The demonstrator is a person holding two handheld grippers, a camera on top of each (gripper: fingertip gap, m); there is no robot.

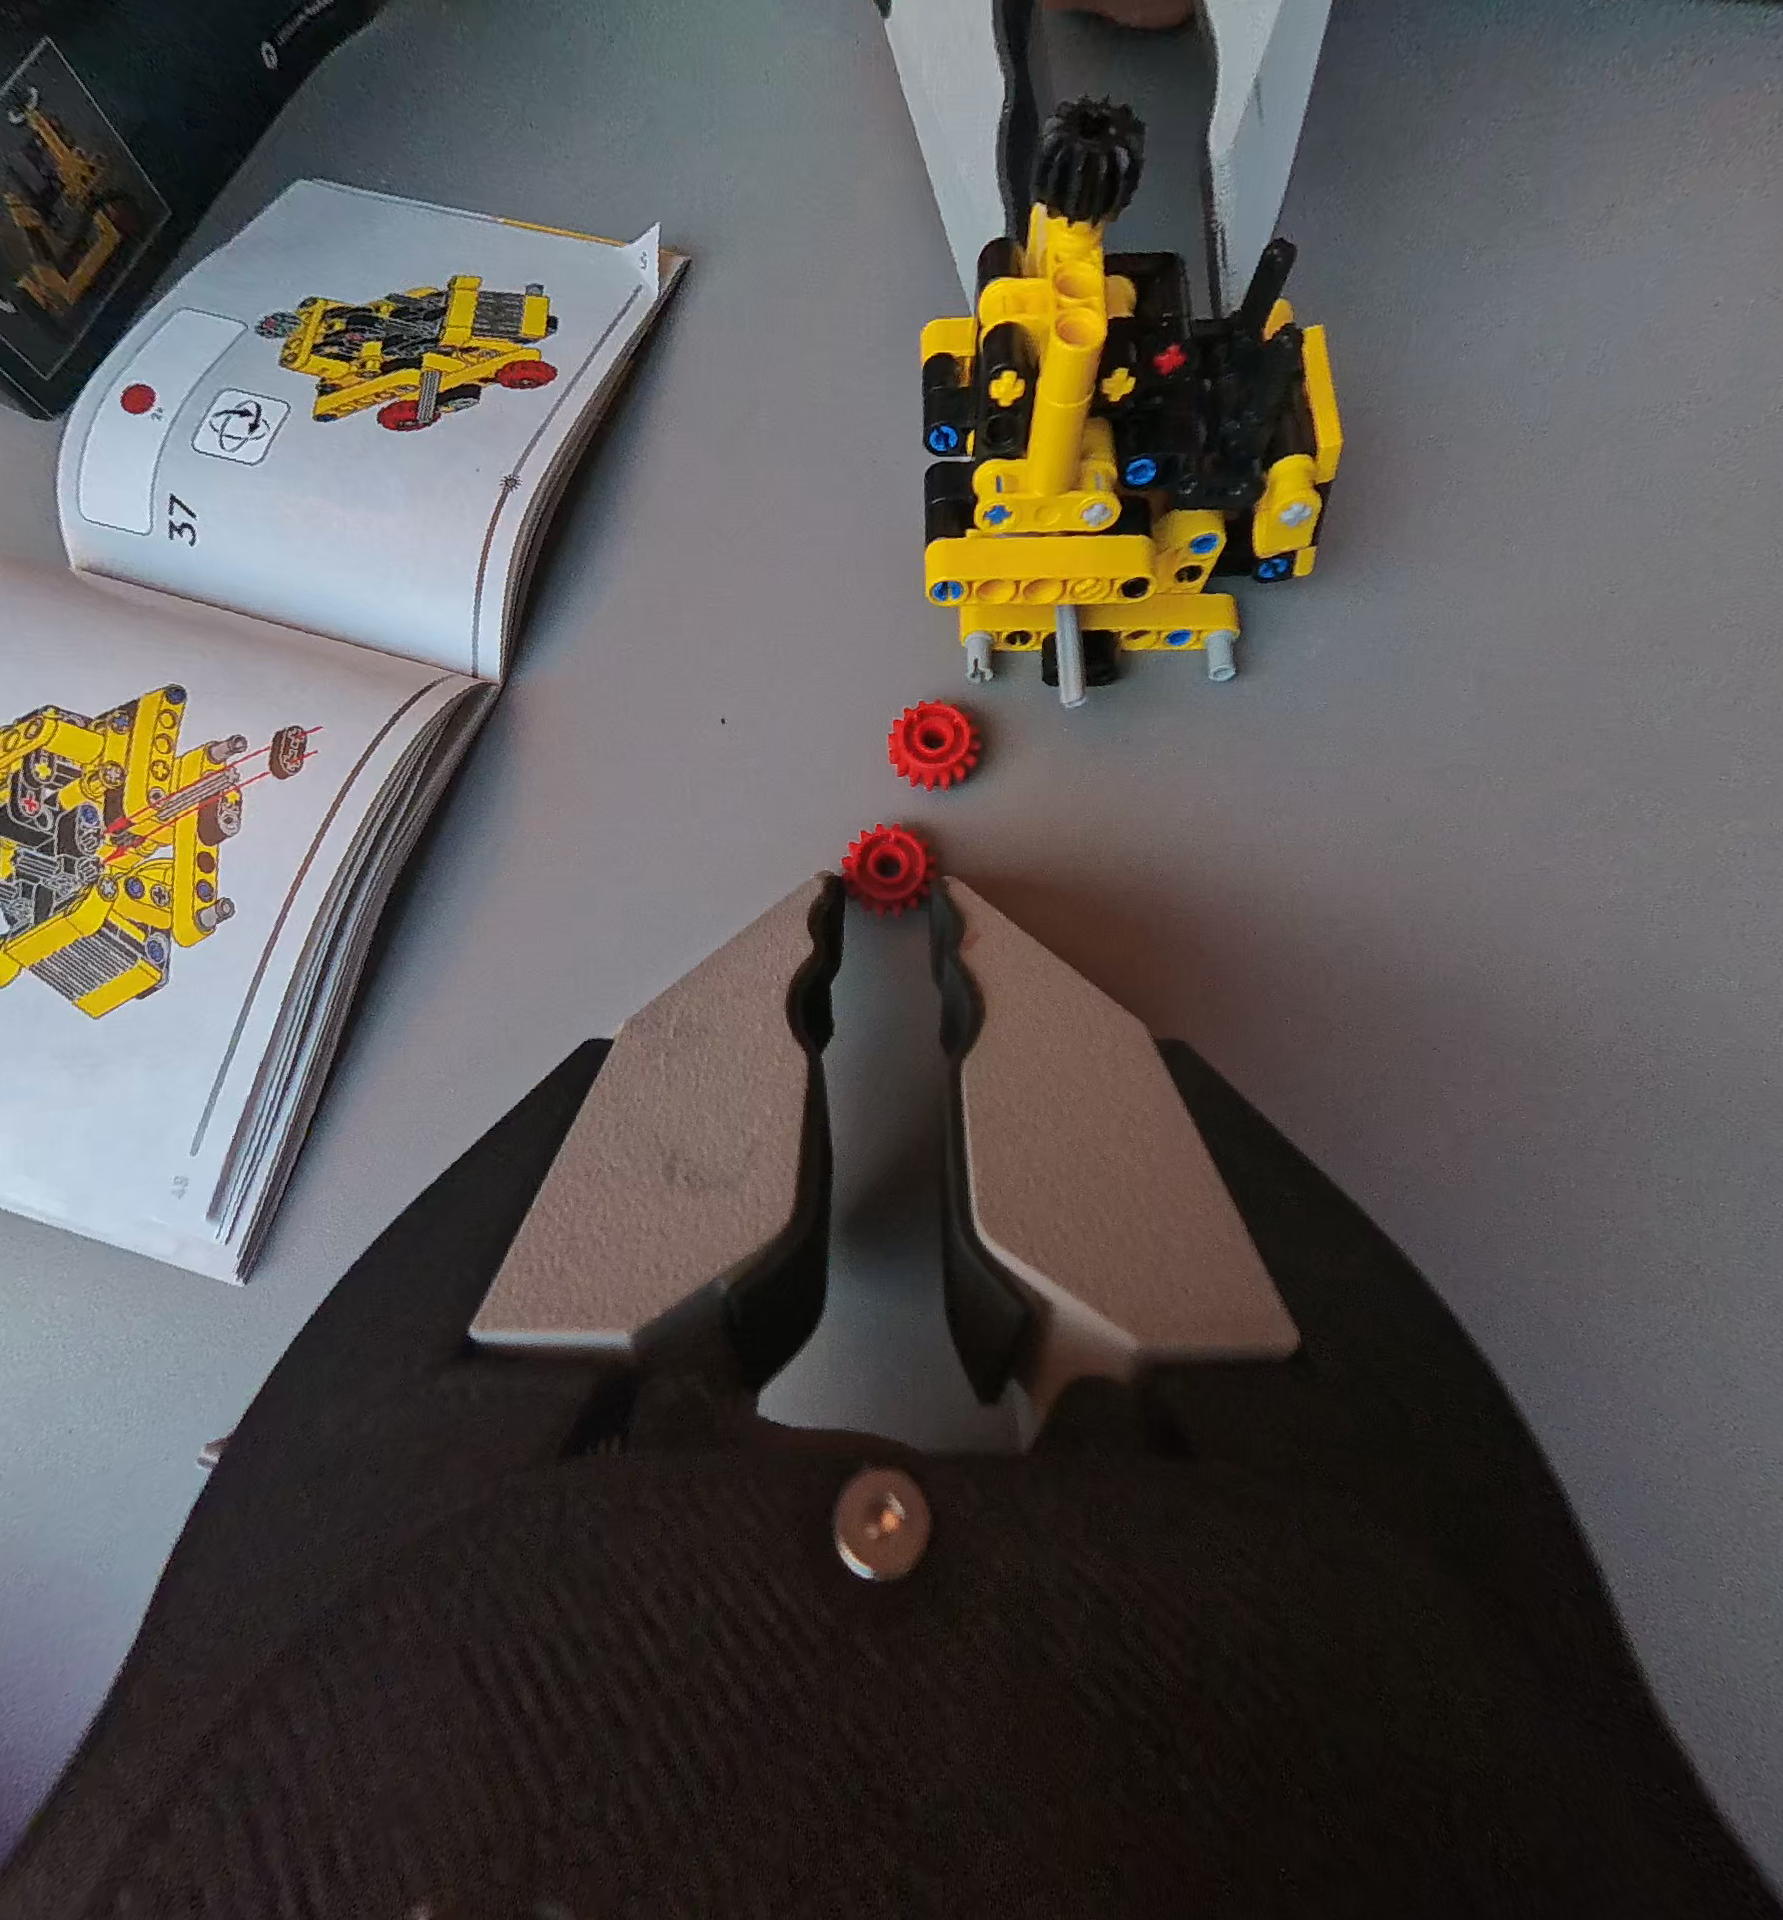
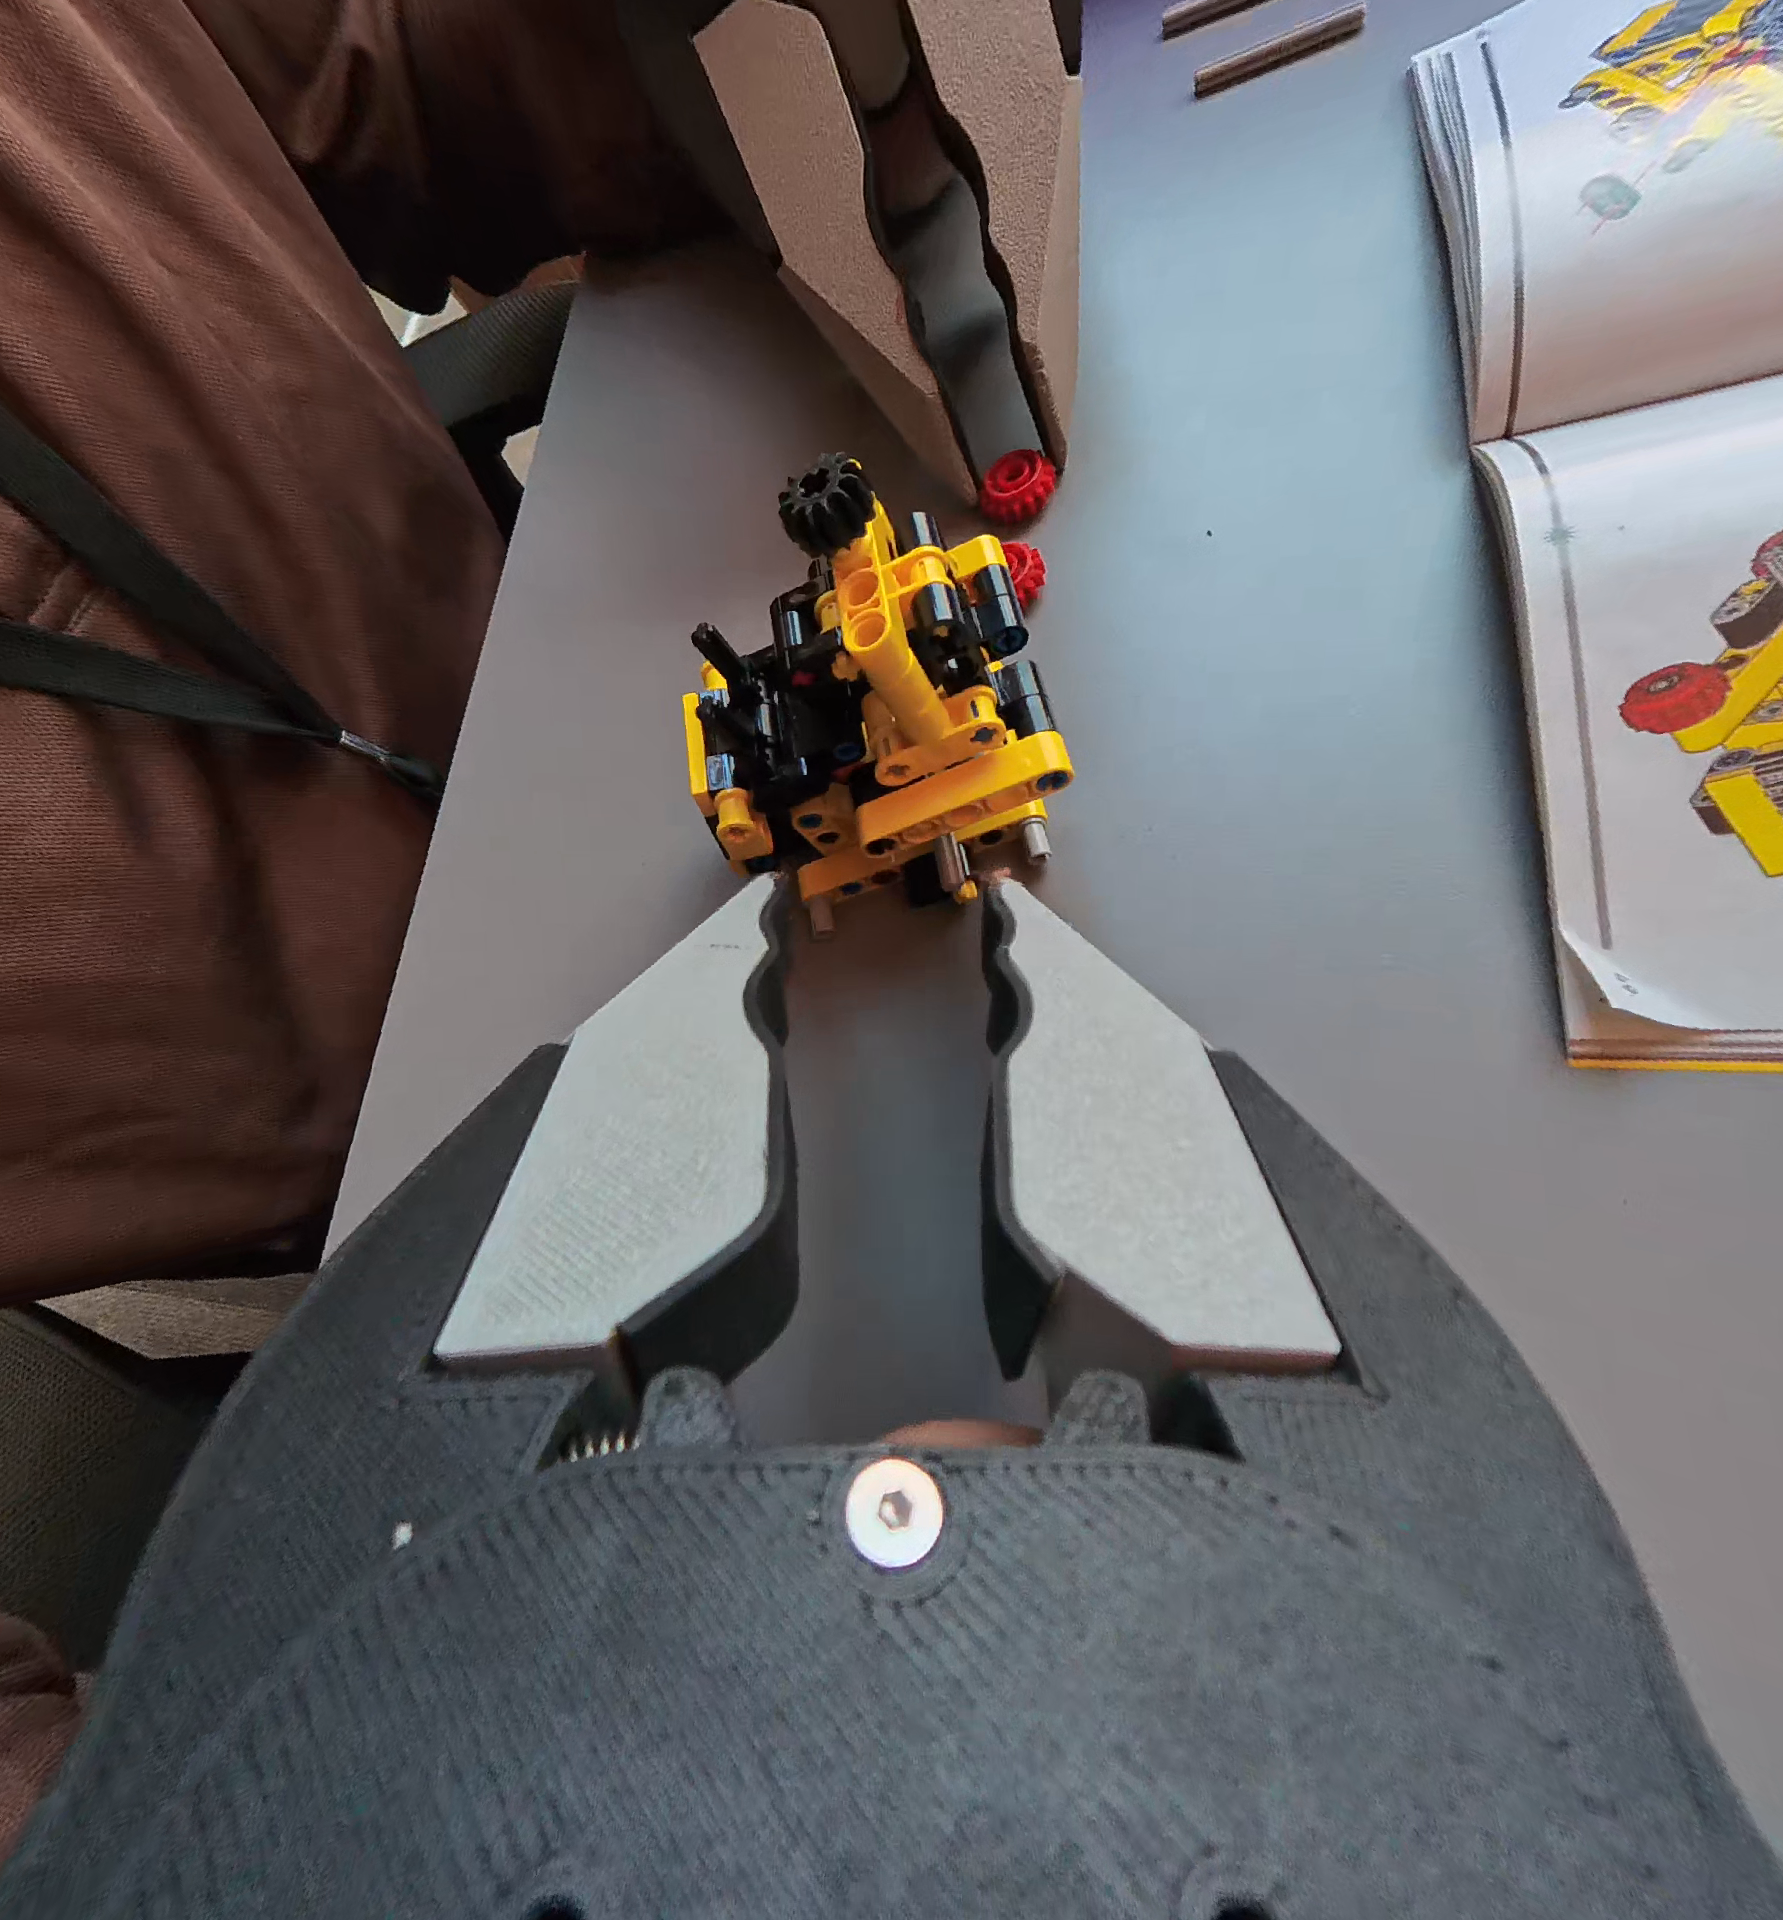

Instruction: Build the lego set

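A yellow and black lego model (image 1: pixel 1126 447) with a black gear on top stands on the grey table (image 1: pixel 1489 935). Two red gears lie in front of it. My left gripper (image 1: pixel 887 885) has its jaws narrowly parted, the tips touching either side of the nearer red gear (image 1: pixel 887 864), which lies flat on the table. The other red gear (image 1: pixel 932 740) lies loose between that one and the model. My right gripper (image 2: pixel 882 896) is open, its tips at the model's (image 2: pixel 876 707) near base. In the right wrist view the left gripper (image 2: pixel 1015 473) holds the gear (image 2: pixel 1017 483).
An open instruction booklet (image 1: pixel 295 540) lies left of the gears and also shows in the right wrist view (image 2: pixel 1697 623). A dark set box (image 1: pixel 35 208) sits at the far left. A person in brown clothing (image 2: pixel 139 727) is at the table's edge (image 2: pixel 451 831).
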